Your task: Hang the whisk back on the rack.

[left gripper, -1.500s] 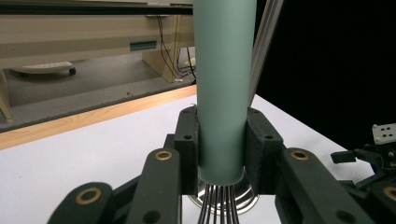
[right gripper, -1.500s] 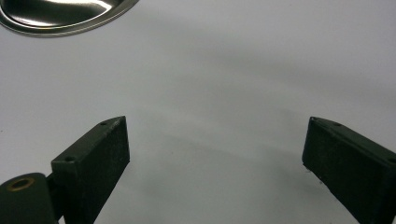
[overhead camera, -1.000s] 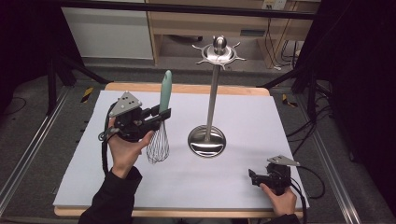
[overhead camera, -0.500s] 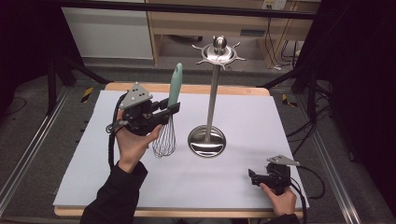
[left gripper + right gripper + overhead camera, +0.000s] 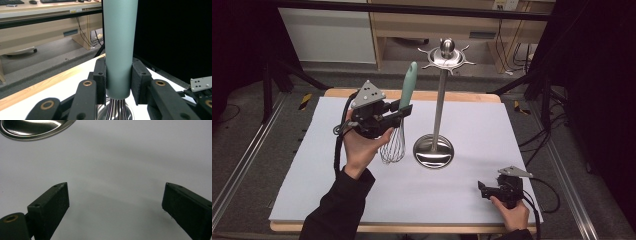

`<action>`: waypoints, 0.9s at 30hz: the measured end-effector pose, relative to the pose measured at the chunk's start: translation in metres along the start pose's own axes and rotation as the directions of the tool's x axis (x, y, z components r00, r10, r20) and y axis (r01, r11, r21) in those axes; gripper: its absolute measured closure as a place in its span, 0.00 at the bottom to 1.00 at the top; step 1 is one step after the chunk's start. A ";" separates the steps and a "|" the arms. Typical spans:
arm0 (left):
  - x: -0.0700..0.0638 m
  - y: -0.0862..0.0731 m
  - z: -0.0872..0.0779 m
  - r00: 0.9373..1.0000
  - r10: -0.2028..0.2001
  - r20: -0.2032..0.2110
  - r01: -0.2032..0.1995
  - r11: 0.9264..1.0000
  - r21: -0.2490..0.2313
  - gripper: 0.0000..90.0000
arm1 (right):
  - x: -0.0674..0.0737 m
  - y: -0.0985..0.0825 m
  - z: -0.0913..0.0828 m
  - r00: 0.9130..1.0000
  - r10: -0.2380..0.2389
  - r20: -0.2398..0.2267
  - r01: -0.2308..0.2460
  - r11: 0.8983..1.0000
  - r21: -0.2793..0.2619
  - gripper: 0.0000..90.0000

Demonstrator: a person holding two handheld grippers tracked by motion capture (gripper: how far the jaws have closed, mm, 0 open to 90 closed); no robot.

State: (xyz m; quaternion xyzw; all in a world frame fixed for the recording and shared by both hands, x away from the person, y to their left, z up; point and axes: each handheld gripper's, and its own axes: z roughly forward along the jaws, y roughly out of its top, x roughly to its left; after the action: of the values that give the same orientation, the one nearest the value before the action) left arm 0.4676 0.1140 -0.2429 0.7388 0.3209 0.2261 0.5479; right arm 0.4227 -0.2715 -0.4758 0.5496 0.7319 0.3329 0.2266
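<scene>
The left tool (image 5: 118, 75) is clamped on the smooth teal handle of the whisk (image 5: 398, 125), just above its steel wires. The whisk is held upright, handle uppermost, beside the polished steel stand (image 5: 440, 100), presumably so it can be hung from 1 of the hooks at the crown. The right tool (image 5: 115, 205) rests wide and empty on the white worktop (image 5: 492, 120).

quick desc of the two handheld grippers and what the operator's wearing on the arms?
Both grippers, left gripper and right gripper, are black, each topped by a grey three-cornered plate with small holes. Linkage arms carry brass-coloured pivot bushings; jaws are flat black blocks. A black cable trails from each. Sleeves are black; hands are bare.
</scene>
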 end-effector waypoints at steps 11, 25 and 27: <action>-0.003 0.004 0.010 1.000 0.004 0.005 -0.004 1.000 0.018 0.77 | -0.001 0.000 0.000 1.000 -0.006 -0.001 0.006 1.000 0.002 0.09; -0.007 0.011 0.024 1.000 0.028 -0.005 -0.028 0.998 0.058 0.77 | 0.000 0.000 -0.001 1.000 -0.006 -0.003 0.006 1.000 0.001 0.09; -0.007 0.012 0.027 1.000 0.027 -0.005 -0.027 0.998 0.061 0.77 | 0.000 0.000 -0.001 1.000 -0.006 -0.003 0.006 1.000 0.001 0.09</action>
State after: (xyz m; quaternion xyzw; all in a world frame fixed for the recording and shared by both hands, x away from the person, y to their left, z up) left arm 0.4837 0.0884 -0.2393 0.7589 0.3192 0.2254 0.5210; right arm 0.4223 -0.2720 -0.4753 0.5471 0.7342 0.3326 0.2261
